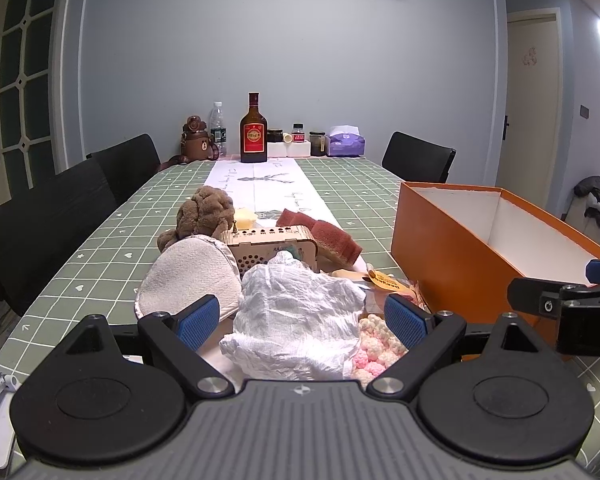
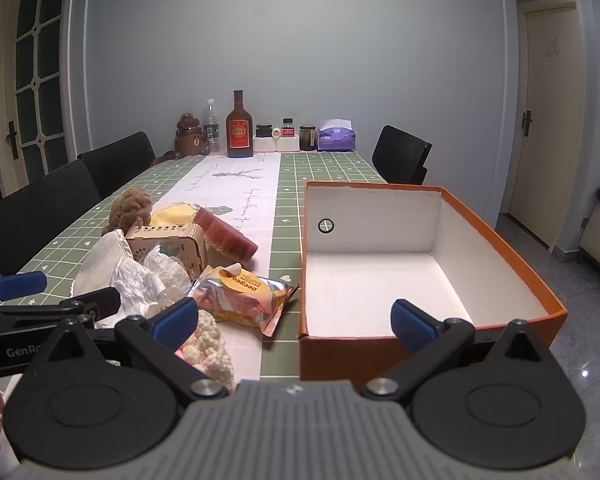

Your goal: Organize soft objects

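Two tongs are in view, and both stand with fingers spread apart, holding nothing. The left tongs (image 1: 300,320) hover low over the near end of a pile of objects on the counter (image 1: 100,232). The right tongs (image 2: 294,320) sit to the right of that pile, aimed at the near wall of the orange box (image 2: 380,350), whose white interior shows no contents.

The crumpled white cloth (image 1: 296,312) lies directly between the left fingers, straight ahead and close. Its long axis runs roughly away from the camera, along the line of the tongs. Whether the blue pads (image 1: 198,322) touch it cannot be told. Just right of it, partly under its edge, lies the pink-and-white knitted piece (image 1: 376,350). To the left rests the beige mitt (image 1: 188,276), with the brown plush toy (image 1: 204,210) behind it.

Hard or non-soft items are mixed into the pile: a wooden radio box (image 1: 272,246), a snack packet (image 2: 244,294) and red sponges (image 1: 332,236).

Judgement: the left tongs are the nearer to the white cloth and are already aligned with it. The box lies to the right of the pile, so a transfer would travel rightward, across the space where the right tongs stand.
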### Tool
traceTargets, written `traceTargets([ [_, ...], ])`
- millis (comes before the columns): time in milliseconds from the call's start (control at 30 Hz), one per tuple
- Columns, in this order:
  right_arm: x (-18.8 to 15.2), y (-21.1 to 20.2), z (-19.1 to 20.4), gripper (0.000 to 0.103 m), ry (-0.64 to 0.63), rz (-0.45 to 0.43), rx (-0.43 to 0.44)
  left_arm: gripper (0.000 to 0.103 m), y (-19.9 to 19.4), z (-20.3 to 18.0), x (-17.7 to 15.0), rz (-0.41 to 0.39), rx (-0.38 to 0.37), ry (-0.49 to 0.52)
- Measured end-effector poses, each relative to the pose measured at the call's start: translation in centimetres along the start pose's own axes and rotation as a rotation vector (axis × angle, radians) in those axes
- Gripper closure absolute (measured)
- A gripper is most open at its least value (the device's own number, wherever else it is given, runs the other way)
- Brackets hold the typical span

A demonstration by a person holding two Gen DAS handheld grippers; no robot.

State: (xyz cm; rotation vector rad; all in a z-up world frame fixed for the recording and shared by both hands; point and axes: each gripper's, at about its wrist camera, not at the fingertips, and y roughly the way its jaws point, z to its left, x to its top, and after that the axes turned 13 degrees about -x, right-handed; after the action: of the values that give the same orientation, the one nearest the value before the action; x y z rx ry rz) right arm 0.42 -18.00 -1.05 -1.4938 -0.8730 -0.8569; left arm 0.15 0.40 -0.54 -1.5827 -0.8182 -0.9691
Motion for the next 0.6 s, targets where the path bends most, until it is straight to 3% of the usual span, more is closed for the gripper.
traceTargets([
  [600, -0.2, 0.55, 0.06, 0.003, 0.001, 0.02, -0.009, 0.0, -0.13, -0.1, -0.02, 0.004, 0.001, 0.0],
])
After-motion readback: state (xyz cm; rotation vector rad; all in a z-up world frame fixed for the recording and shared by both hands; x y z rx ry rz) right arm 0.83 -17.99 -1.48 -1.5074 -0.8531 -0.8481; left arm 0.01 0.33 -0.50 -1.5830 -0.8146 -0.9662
